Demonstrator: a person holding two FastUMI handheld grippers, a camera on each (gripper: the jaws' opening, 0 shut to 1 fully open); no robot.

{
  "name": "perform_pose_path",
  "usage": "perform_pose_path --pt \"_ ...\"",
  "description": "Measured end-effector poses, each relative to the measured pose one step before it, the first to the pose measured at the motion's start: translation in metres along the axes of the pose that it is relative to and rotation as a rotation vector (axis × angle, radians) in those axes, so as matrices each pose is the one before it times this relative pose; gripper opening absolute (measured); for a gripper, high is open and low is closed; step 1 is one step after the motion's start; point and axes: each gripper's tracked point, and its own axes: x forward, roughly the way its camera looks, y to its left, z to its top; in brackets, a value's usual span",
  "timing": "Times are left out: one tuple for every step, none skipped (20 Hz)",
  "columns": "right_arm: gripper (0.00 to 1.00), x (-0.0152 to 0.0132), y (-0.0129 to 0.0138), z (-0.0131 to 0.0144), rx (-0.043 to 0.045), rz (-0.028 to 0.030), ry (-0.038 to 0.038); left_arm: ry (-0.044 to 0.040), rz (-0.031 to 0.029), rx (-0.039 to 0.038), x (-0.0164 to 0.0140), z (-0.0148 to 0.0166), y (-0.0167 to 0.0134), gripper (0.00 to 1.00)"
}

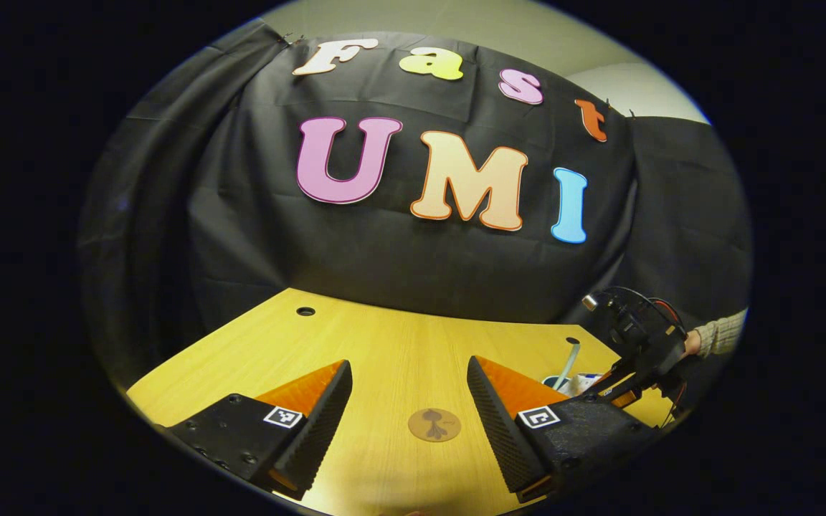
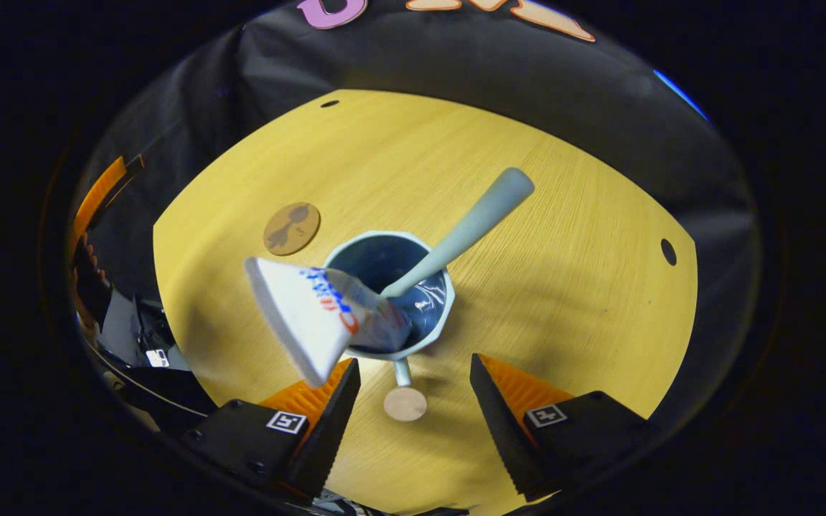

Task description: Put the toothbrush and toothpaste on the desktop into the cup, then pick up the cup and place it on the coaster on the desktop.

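In the right gripper view, a pale blue cup (image 2: pixel 436 324) stands on the wooden desktop (image 2: pixel 571 287). A pale toothbrush (image 2: pixel 470 226) leans out of it to the upper right. A white toothpaste tube (image 2: pixel 312 315) leans out to the left. The cup's handle (image 2: pixel 403 390), with a round end, points back between the fingers of my right gripper (image 2: pixel 414 362), which is open just above and behind the cup. The brown round coaster (image 2: pixel 291 228) lies left of the cup. My left gripper (image 1: pixel 408 365) is open over the coaster (image 1: pixel 434 424). At the right are the toothbrush (image 1: pixel 568 364) and right gripper (image 1: pixel 635 358).
The desktop (image 1: pixel 384 344) has small round holes near its back corners (image 1: pixel 305 311). Black cloth walls close it in at the back and sides. A sleeved hand (image 1: pixel 721 333) holds the right gripper. The left gripper's body (image 2: pixel 97 215) is at the left edge.
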Motion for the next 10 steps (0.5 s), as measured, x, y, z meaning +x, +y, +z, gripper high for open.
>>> perform_pose_path --pt "0.86 0.00247 0.00106 0.00035 -0.00598 0.00433 0.02373 0.00251 -0.00089 0.00447 0.00264 0.00099 0.00396 0.93" --pt "0.88 0.00118 0.00073 0.00017 -0.01182 -0.00047 0.01845 0.00134 0.00091 0.00103 0.00171 0.00090 0.00391 0.93" --pt "0.87 0.00212 0.00177 -0.00090 -0.00810 0.00183 0.01958 0.00420 -0.00049 -0.00594 0.00217 0.00113 0.00291 0.93" --pt "0.83 0.00139 0.00217 -0.00088 -0.00405 0.00561 0.01808 0.00327 -0.00301 -0.00641 0.00103 0.00011 0.00201 0.93" --pt "0.78 0.00244 0.00264 -0.00003 -0.00395 0.00336 0.01600 -0.00091 -0.00244 -0.00381 0.00064 0.00180 0.00114 0.93" --pt "0.74 0.00161 0.00298 -0.00002 -0.00234 0.00421 0.01451 -0.00098 -0.00211 -0.00310 0.00095 0.00106 0.00208 0.93" --pt "0.70 0.00248 0.00358 -0.00150 -0.00265 0.00576 0.01685 0.00198 -0.00190 -0.00054 0.00068 -0.00056 0.00167 0.93" --pt "0.66 0.00183 -0.00004 -0.00240 -0.01297 -0.01146 0.02296 0.00515 -0.00160 0.00200 0.00078 -0.00119 0.00099 0.93" --pt "0.55 0.00386 -0.00302 -0.00190 -0.01786 -0.01517 0.01333 0.00487 -0.00114 0.00278 0.00116 -0.00107 0.00166 0.93" --pt "0.48 0.00075 0.00015 -0.00104 -0.00192 -0.00812 0.01774 0.00587 0.00189 0.00033 0.00046 -0.00051 0.00243 0.91"
